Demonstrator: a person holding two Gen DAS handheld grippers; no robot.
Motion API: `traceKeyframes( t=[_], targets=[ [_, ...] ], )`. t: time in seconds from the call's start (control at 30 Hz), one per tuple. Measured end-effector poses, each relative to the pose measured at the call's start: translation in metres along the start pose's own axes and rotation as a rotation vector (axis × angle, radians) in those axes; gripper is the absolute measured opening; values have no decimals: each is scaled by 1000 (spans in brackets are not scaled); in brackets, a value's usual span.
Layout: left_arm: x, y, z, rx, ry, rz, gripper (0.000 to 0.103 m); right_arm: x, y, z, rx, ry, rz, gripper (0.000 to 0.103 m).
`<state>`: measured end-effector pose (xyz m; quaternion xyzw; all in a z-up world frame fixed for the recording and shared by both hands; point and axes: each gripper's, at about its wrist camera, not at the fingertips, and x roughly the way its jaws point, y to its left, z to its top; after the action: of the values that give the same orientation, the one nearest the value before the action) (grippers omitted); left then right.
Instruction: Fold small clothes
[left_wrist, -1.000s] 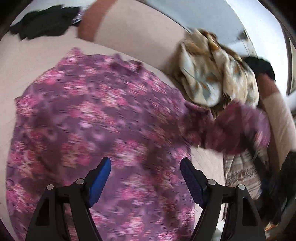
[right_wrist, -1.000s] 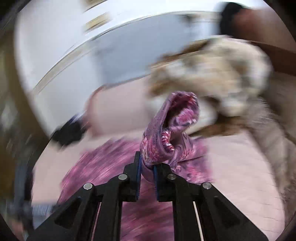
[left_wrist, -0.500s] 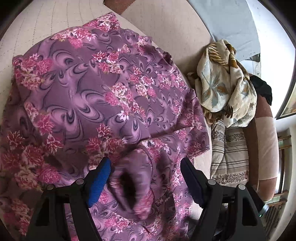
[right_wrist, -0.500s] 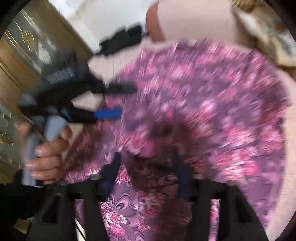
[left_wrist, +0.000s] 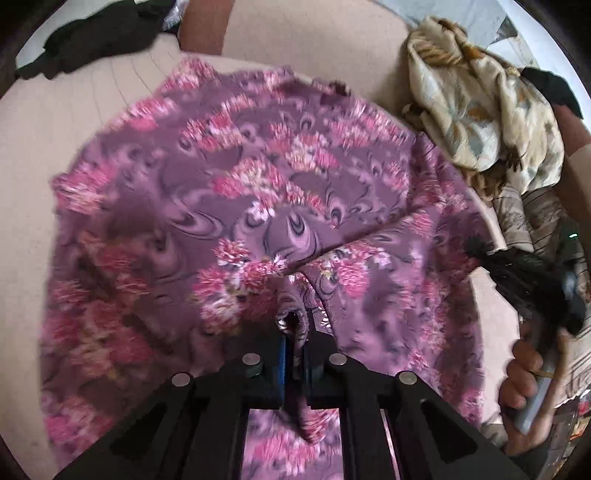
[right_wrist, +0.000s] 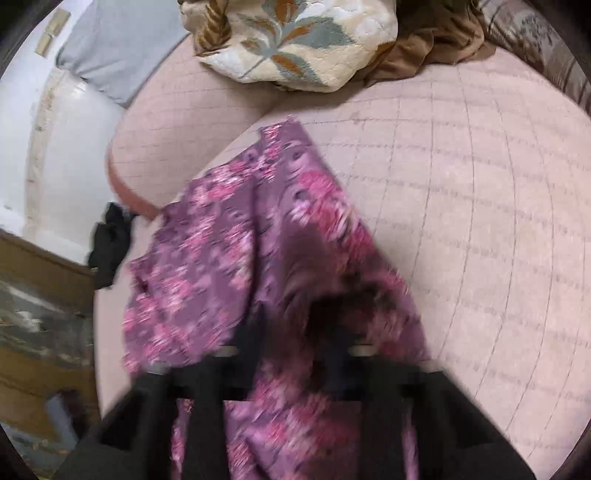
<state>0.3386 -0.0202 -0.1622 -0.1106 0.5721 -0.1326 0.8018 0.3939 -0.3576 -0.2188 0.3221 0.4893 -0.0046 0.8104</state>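
One purple floral garment (left_wrist: 280, 192) is seen, spread over a beige quilted cushion (right_wrist: 480, 206). Two grippers are in use. The left gripper (left_wrist: 295, 354) is closed on a bunched fold of the garment at its near edge, the cloth being pinched between the blue pads (left_wrist: 282, 356). The right gripper (right_wrist: 291, 347) is blurred in its own view; its jaws are shut, and the garment is draped over and between them, so a grip on cloth is taken. The garment's long axis cannot be told; in the right view it narrows away from the gripper towards the cushion's back. One cream leaf-patterned cloth (right_wrist: 291, 40) and one black cloth (right_wrist: 110, 247) lie apart from it. One hand (left_wrist: 532, 373) is seen at the right edge of the left view
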Motion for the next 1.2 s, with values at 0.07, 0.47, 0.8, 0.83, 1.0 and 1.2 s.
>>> traceKeyframes(
  t=[0.07,0.47,0.8,0.83,1.0,1.2],
  targets=[
    [-35,8,-1,-18,-54,0,5,-3,-2,-3,-8,-12,28,4],
    [-42,96,-18,-242,72,52,5,31,25,-25,-78,170,113,29],
    [-29,89,-26,-189,112,145,6,-7,-45,8,199,-51,79,31],
    [-30,90,-26,-188,114,143,6,-8,-50,10,209,-52,72,16],
    [-30,85,-24,-165,114,146,6,-1,-55,8,206,-15,39,8],
    [-27,81,-25,-133,141,123,6,-4,-65,13,212,-36,-20,7]
  ],
)
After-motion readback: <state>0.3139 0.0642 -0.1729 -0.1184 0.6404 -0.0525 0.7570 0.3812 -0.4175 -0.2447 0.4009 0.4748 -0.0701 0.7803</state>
